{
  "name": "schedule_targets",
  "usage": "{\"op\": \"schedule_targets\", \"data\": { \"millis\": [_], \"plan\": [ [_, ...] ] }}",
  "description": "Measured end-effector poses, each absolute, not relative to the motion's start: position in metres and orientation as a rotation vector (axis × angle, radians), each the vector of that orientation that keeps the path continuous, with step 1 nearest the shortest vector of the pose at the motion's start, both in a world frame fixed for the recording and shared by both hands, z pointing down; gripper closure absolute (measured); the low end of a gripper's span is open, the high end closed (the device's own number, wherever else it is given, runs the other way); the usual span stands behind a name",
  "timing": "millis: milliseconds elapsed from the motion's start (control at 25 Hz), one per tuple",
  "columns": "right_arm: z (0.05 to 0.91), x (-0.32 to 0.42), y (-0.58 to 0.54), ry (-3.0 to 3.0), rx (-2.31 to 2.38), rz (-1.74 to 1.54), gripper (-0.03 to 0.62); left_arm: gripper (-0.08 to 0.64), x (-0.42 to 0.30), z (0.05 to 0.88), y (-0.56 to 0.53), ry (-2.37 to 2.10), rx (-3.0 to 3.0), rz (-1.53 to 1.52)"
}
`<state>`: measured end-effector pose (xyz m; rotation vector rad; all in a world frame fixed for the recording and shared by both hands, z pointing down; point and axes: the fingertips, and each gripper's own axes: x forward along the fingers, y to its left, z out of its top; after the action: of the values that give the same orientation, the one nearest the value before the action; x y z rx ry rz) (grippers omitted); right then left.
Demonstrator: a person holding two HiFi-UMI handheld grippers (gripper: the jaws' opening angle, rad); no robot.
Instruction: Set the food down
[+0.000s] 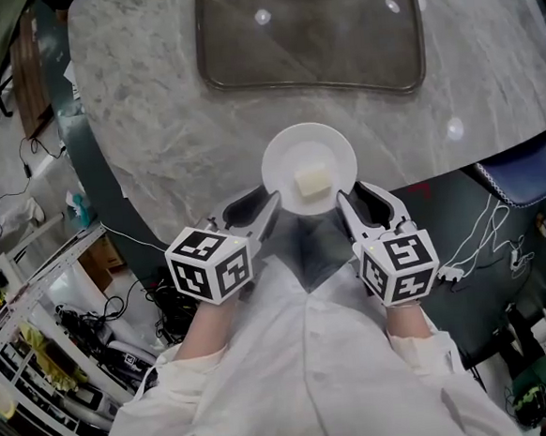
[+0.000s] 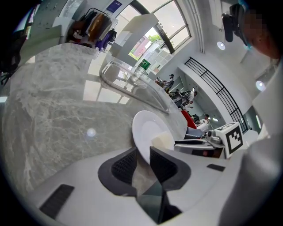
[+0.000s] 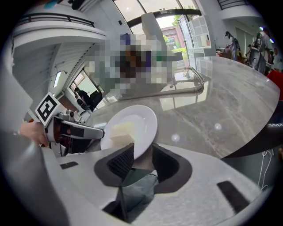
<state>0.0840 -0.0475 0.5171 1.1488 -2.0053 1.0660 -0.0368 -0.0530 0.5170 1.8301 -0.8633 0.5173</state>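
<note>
The food (image 1: 312,181), a pale squarish block, sits a little toward the near side of a round white plate (image 1: 287,155), and the plate is carried, not yet set down. It hangs right at the near edge of the grey marble table (image 1: 162,127). Most of the plate is over the stone, while its nearest rim pokes out past the table's edge toward the person.

The left gripper (image 1: 268,206) is pinched on the near-left rim and the right gripper (image 1: 345,203) on the near-right rim. Each gripper view shows the thin white edge squeezed between that gripper's dark pads. So the plate lies straight ahead of both grippers, held evenly between them, neither side closer than the other, and it looks roughly level.

As I judge it, bare stone ahead of and beneath the plate is where it wants to go: forward a touch, then down. The dark inset tray (image 1: 310,31) lies well apart, farther across the table.
</note>
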Motion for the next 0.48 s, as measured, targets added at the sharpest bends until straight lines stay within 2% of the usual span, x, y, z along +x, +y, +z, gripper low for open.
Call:
{"op": "schedule_targets", "data": {
  "millis": [480],
  "plan": [
    [0.5161, 0.0883, -0.0503, -1.998, 1.206, 1.083, 0.494, 0.465, -0.03, 0.5162, -0.0551, -0.893, 1.871, 0.564]
  ]
}}
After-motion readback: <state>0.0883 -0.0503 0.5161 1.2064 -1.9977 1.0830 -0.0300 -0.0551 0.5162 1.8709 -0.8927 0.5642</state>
